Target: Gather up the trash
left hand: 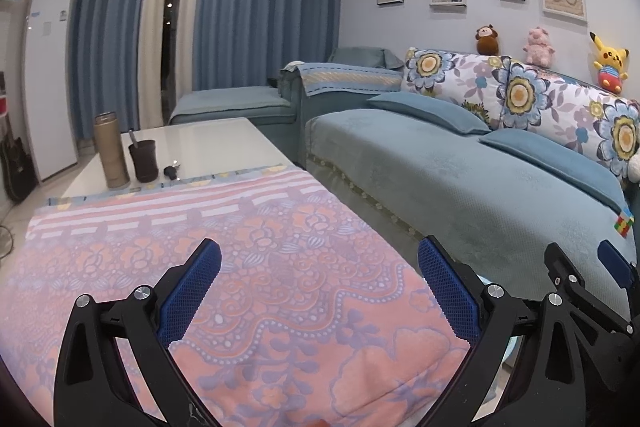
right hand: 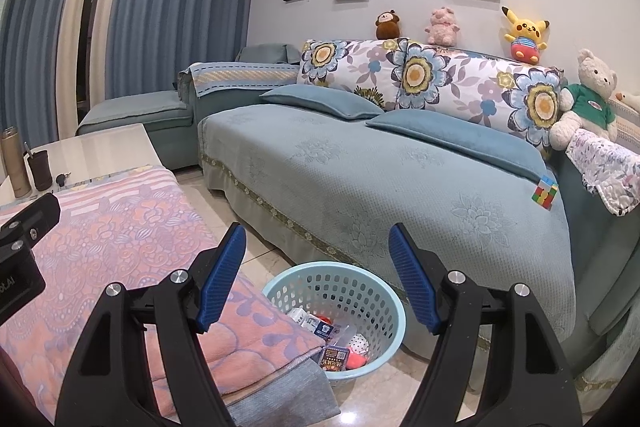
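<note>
From the left wrist camera, the left gripper (left hand: 319, 267) hovered over a pink and lilac patterned blanket (left hand: 248, 247) spread on a low table, its two blue-padded fingers spread wide with nothing between them. Beyond the blanket, on the bare white tabletop (left hand: 208, 143), stood a tall bronze flask (left hand: 111, 151), a dark cup (left hand: 143, 160) with a utensil in it, and a small dark key fob (left hand: 171, 171). A blue-covered sofa (left hand: 460, 179) ran along the right, with floral cushions and soft toys along its back. Part of the right gripper showed at the far right edge.

From the right wrist camera, the right gripper (right hand: 318, 247) was also open and empty, held above the gap between table and sofa. Directly below it, on the tiled floor, sat a pale blue plastic basket (right hand: 384, 311) — the trash (right hand: 340, 343) lay inside, a small heap of wrappers and packets. A colourful puzzle cube (right hand: 545, 193) rested on the sofa seat, and a teddy bear (right hand: 588, 99) in a green shirt leaned at the sofa's right end.
</note>
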### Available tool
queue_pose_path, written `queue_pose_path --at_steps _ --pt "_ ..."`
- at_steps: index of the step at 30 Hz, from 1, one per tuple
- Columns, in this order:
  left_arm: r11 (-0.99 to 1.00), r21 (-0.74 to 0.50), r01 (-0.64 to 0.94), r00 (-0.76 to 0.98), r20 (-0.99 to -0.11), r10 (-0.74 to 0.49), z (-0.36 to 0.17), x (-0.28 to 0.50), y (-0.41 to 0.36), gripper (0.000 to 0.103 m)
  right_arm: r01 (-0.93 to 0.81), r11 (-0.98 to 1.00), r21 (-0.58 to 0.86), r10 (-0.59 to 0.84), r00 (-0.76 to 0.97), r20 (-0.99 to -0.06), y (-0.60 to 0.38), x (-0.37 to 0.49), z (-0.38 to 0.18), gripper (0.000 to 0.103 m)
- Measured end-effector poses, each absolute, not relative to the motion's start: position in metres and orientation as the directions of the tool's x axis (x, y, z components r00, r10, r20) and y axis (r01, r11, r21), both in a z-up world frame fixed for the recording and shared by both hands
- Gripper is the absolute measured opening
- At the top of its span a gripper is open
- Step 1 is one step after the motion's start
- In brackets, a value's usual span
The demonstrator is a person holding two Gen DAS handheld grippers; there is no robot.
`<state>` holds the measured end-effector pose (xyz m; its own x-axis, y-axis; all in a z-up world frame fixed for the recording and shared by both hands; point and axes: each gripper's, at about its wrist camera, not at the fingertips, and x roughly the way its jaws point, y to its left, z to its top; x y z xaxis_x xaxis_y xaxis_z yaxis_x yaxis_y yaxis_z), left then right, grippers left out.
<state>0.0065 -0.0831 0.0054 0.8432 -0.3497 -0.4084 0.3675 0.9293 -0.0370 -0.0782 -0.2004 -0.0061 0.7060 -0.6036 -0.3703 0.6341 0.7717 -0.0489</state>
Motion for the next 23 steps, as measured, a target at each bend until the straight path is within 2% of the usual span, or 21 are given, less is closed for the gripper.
queue_pose_path --at_steps 9,14,18,23 --pt "0.93 0.085 0.357 0.86 -0.419 -0.292 0.0 0.002 -0.102 0.096 0.642 0.766 -0.035 -0.609 0.707 -0.36 -0.206 -0.085 -0.004 0.07" --pt "0.936 0.1 0.338 0.877 -0.394 -0.275 -0.001 -0.002 -0.101 0.095 0.64 0.768 -0.013 -0.597 0.709 -0.376 -0.212 -0.086 -0.006 0.07" --pt "0.931 0.059 0.359 0.845 -0.443 -0.298 -0.003 0.005 -0.099 0.096 0.642 0.767 0.007 -0.589 0.708 -0.389 -0.217 -0.086 -0.007 0.07" --pt "0.934 0.05 0.353 0.85 -0.434 -0.298 -0.004 0.005 -0.095 0.096 0.641 0.768 0.007 -0.588 0.709 -0.388 -0.216 -0.086 -0.007 0.071"
